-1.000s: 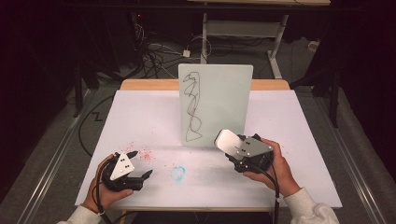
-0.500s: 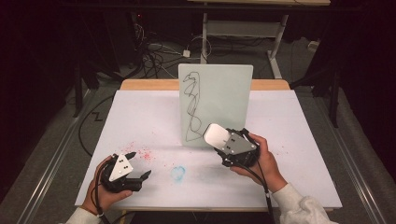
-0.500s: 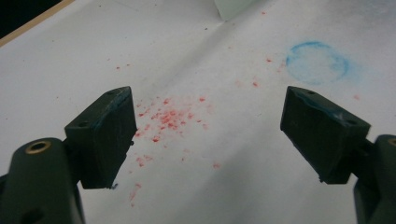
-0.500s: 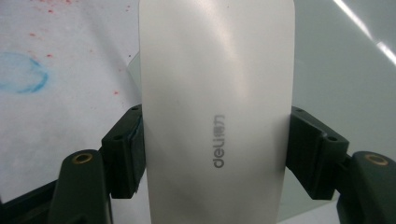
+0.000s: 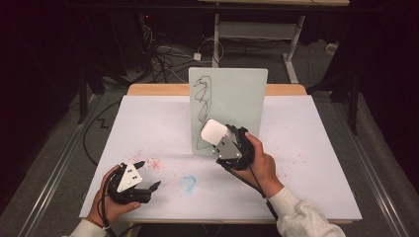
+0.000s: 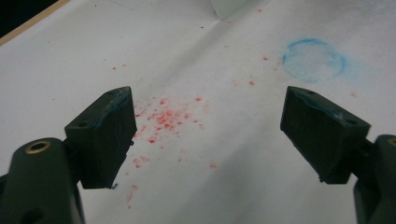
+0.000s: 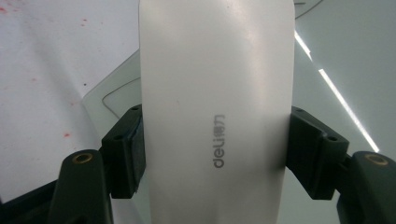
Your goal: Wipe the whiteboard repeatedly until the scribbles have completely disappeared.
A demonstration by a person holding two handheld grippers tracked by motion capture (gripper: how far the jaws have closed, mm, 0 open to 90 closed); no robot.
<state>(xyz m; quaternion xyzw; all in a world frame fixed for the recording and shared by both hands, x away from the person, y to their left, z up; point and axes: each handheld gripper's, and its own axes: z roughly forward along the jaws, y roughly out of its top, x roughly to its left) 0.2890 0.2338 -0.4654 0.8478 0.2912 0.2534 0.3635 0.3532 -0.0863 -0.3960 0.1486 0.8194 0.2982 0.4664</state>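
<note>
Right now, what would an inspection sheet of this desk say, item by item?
Surface: white table with red specks and a blue ring stain near the front.
Job's things: white eraser marked deli, held up in front of an upright whiteboard bearing a black scribble.
Clutter: nothing seen besides the stains.
Grippers: right tongs shut on the eraser's sides; left tongs open, nothing between them, low over the red specks.
Cables: a black one trails from the right tongs; a tangle lies on the floor behind the table.
Surroundings: dark room, a metal table frame at the back.
</note>
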